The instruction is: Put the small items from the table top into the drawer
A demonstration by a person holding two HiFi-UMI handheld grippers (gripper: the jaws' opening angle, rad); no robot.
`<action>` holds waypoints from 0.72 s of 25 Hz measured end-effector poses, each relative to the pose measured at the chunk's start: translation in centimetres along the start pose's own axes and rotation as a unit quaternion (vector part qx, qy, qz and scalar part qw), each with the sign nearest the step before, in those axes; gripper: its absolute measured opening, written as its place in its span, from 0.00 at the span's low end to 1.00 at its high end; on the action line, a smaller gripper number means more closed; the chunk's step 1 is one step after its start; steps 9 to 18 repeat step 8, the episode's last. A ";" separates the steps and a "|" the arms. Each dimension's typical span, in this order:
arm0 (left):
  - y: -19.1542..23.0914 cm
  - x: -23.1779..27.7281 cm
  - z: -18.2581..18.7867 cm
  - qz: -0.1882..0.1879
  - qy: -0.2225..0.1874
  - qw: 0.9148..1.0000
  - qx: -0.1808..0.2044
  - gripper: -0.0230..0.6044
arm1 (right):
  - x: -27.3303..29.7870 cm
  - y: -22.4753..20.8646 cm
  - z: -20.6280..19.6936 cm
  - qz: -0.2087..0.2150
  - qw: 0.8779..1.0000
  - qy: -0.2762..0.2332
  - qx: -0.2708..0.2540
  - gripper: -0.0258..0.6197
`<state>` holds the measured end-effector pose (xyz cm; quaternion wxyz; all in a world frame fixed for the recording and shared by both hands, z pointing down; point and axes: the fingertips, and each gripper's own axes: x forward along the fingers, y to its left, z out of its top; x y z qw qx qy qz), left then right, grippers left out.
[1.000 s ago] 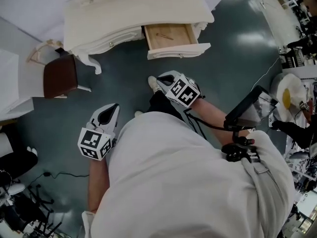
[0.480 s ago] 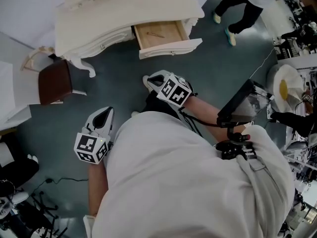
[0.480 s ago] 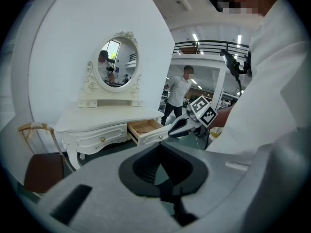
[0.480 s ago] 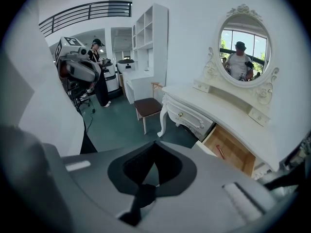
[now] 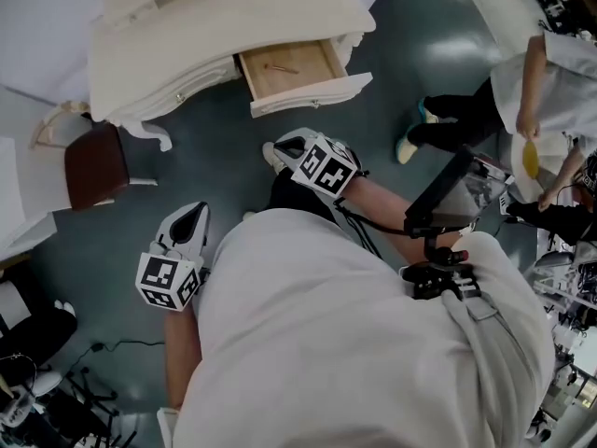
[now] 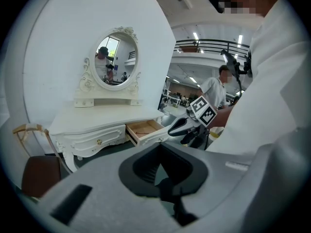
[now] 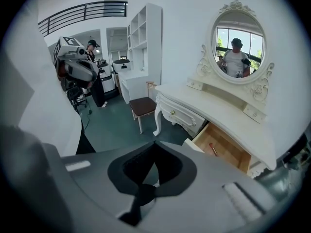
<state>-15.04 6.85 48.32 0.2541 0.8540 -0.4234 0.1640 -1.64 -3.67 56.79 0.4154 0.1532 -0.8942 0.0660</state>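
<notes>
The cream dressing table (image 5: 215, 17) stands at the top of the head view with its right-hand drawer (image 5: 289, 68) pulled open. A small thin red stick (image 5: 280, 68) lies on the drawer's wooden floor, also seen in the right gripper view as the red stick (image 7: 213, 149). My right gripper (image 5: 280, 146) hangs over the dark floor just short of the drawer front, jaws shut with nothing in them. My left gripper (image 5: 196, 211) is lower left, further from the table, also shut and bare. Both grippers (image 6: 165, 186) (image 7: 145, 191) point toward the table.
A brown-seated stool (image 5: 90, 166) stands left of the table. A person (image 5: 522, 91) in white walks across the floor at the right. An oval mirror (image 6: 114, 57) tops the table. A white shelf unit (image 7: 146, 42) lines the wall beyond the stool.
The table and open drawer have drifted left and up in the head view. A person has walked in from the upper right to the right side. Both grippers stay shut.
</notes>
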 end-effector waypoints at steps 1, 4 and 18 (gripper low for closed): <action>0.0 0.0 0.1 -0.001 0.000 1.000 0.001 0.04 | -0.1 -0.2 0.0 -0.003 1.000 0.000 0.001 0.04; 0.2 0.2 0.6 -0.004 -0.002 1.000 0.005 0.04 | -0.2 -1.0 0.3 -0.011 1.000 -0.002 0.000 0.04; 0.5 0.3 1.0 -0.002 -0.001 1.000 0.011 0.04 | -0.1 -1.9 0.6 -0.017 1.000 -0.005 -0.004 0.04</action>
